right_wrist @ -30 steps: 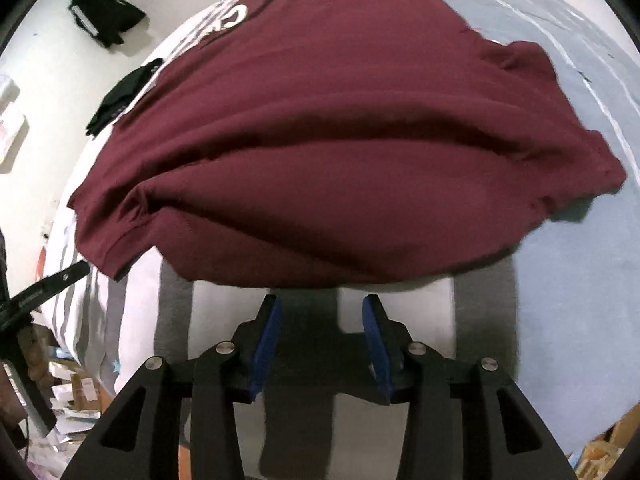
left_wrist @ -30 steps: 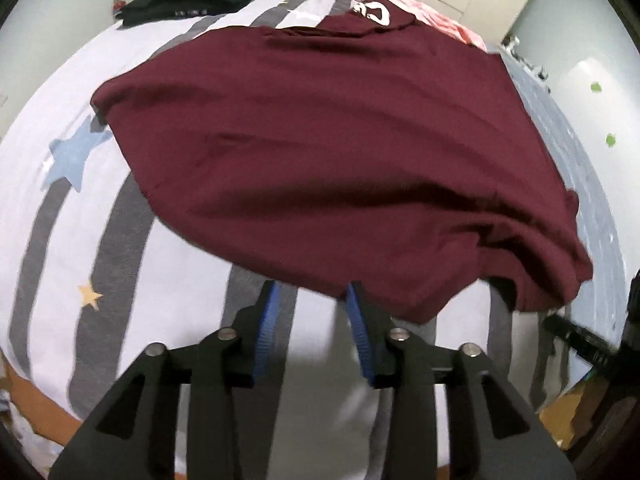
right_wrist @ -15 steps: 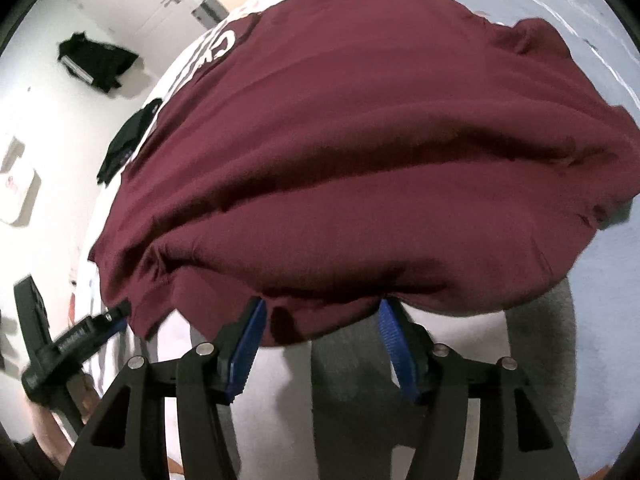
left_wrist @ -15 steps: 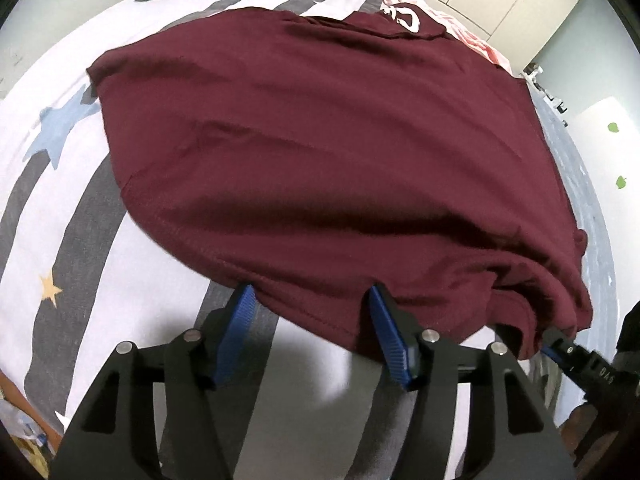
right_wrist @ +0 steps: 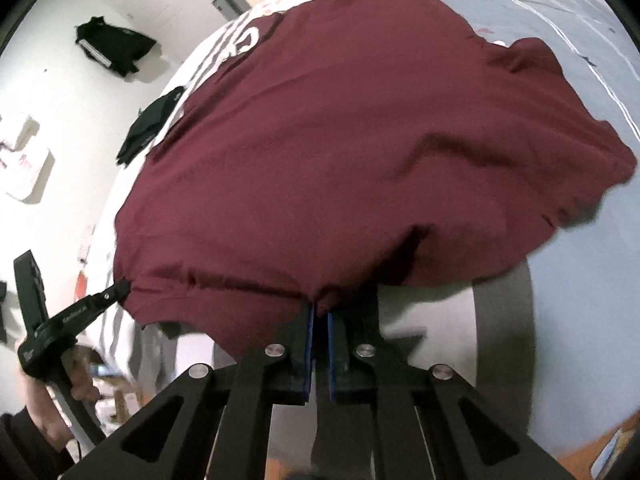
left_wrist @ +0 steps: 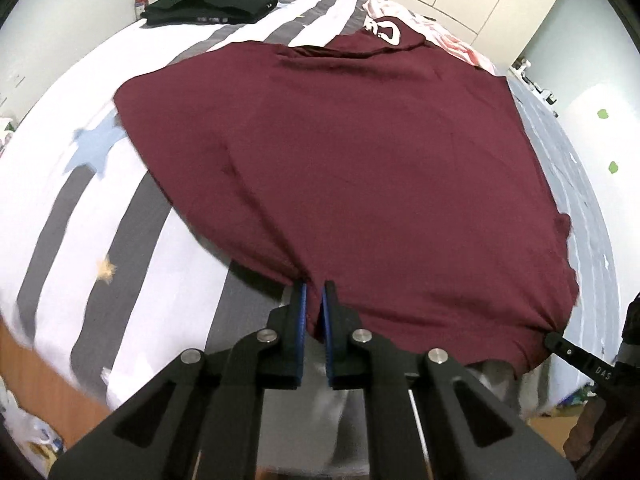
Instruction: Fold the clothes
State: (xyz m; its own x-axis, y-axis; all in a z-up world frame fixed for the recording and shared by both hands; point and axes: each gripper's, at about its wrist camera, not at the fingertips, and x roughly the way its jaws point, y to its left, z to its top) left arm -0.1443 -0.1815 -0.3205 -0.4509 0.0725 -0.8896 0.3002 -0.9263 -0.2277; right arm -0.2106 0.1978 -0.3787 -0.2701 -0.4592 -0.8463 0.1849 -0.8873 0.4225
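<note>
A maroon T-shirt (left_wrist: 360, 152) lies spread on the bed, its collar end far from me. My left gripper (left_wrist: 314, 292) is shut on the near hem, which bunches and lifts at the blue pads. My right gripper (right_wrist: 319, 308) is shut on the same hem of the shirt (right_wrist: 360, 152) further along. In the left wrist view the right gripper (left_wrist: 554, 340) pinches the hem's right corner. In the right wrist view the left gripper (right_wrist: 120, 290) holds the hem's left corner.
The bed has a white sheet with grey stripes and stars (left_wrist: 100, 184). A folded black garment (left_wrist: 212, 4) lies at the far left corner. A pink-and-white garment (left_wrist: 440, 36) lies beyond the shirt. A black garment (right_wrist: 112, 48) hangs on the wall. Cupboards stand behind.
Both grippers moved forward onto the near hem and went from open to shut on it. The hem now bunches and rises off the sheet.
</note>
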